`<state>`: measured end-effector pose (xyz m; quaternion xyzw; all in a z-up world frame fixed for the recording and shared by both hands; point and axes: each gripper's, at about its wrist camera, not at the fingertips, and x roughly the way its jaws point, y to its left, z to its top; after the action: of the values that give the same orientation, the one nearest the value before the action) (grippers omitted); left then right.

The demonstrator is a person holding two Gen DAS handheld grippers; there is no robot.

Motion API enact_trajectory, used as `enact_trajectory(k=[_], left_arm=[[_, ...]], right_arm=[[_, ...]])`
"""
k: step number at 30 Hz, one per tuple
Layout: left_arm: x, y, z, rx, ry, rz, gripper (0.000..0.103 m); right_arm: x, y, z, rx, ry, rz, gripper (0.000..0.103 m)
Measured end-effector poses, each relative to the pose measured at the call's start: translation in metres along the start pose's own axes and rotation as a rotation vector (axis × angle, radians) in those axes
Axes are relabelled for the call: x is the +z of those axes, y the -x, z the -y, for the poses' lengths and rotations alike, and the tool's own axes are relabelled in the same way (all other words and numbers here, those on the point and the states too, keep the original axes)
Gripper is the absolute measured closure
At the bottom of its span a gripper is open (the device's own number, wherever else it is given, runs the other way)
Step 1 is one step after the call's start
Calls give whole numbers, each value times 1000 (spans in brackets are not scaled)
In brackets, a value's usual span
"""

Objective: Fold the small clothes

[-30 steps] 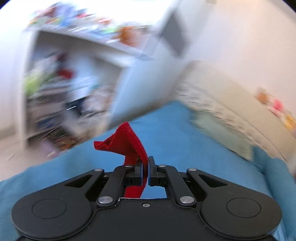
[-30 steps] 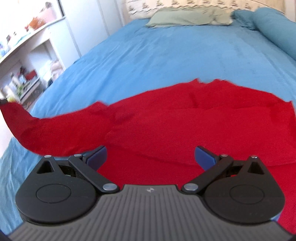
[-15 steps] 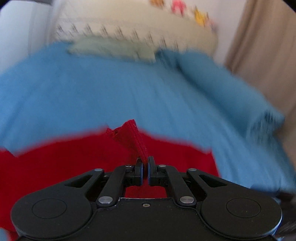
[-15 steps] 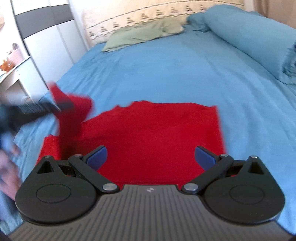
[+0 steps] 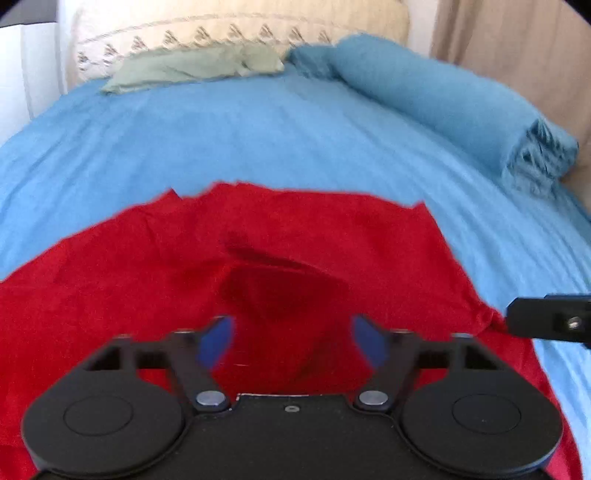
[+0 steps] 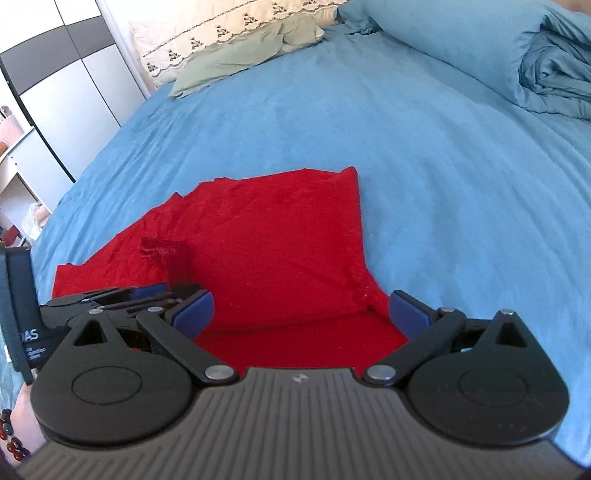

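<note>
The left claw (image 5: 291, 341) is hanging just above the red garment (image 5: 280, 254) with its blue pads (image 5: 216, 341) spread wide; its jaws have just been opening, and nothing is sitting between them but the cloth lying flat below. The right claw (image 6: 301, 308) is also standing spread, its blue pads (image 6: 408, 308) well apart over the near edge of the red garment (image 6: 273, 254), gripping nothing. In the right wrist view the left claw's black body (image 6: 122, 299) is showing at 9 o'clock, just beside the right claw's left pad, and a wrist with a dark bead bracelet (image 6: 13, 441) is sitting at 8 o'clock. In the left wrist view a black part of the right claw (image 5: 550, 319) is poking in at 3 o'clock, at the garment's right edge.

The red garment is lying on the blue bed sheet (image 6: 424, 155), one layer doubled over another, its far edge toward 12 o'clock and a folded lip running along the near side. Beyond it, at 12 o'clock, a pale green pillow (image 5: 192, 68) is resting against a cream patterned headboard cushion (image 5: 229, 29). A rolled blue duvet (image 5: 443, 103) is lying along the bed at 2 o'clock. A white and grey wardrobe (image 6: 70, 85) is standing at 10 o'clock in the right wrist view
</note>
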<state>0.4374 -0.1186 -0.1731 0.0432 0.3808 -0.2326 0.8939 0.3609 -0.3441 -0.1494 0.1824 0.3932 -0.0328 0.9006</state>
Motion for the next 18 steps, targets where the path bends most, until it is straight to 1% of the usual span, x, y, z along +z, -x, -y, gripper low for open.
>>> enact_trajectory(k=[1, 4, 6, 8, 11, 12, 13, 14, 15, 17, 18], left_arm=[[2, 8, -2, 16, 16, 4, 11], [3, 34, -29, 91, 84, 19, 7], [0, 50, -54, 129, 122, 28, 2], [-4, 63, -85, 179, 147, 27, 1], [-12, 72, -128, 249, 186, 1, 2], [-11, 71, -138, 268, 200, -4, 2], [-14, 73, -150, 284, 214, -3, 2], [-17, 76, -160, 292, 230, 2, 2], [-20, 79, -168, 295, 249, 6, 2], [-25, 82, -180, 303, 284, 3, 2], [-27, 82, -186, 304, 300, 2, 2]], right_arm=[[2, -3, -3, 7, 4, -1, 0], [8, -5, -12, 33, 39, -2, 0], [11, -9, -21, 52, 73, -15, 0], [14, -17, -33, 84, 104, -48, 0], [12, -33, -53, 128, 119, -85, 0], [11, -41, -59, 141, 111, -100, 10], [9, -47, -64, 147, 100, -113, 15], [6, -55, -69, 149, 85, -127, 25], [4, -63, -73, 143, 65, -136, 30], [-1, -76, -78, 117, 15, -149, 35], [-3, -82, -79, 103, -15, -159, 41]])
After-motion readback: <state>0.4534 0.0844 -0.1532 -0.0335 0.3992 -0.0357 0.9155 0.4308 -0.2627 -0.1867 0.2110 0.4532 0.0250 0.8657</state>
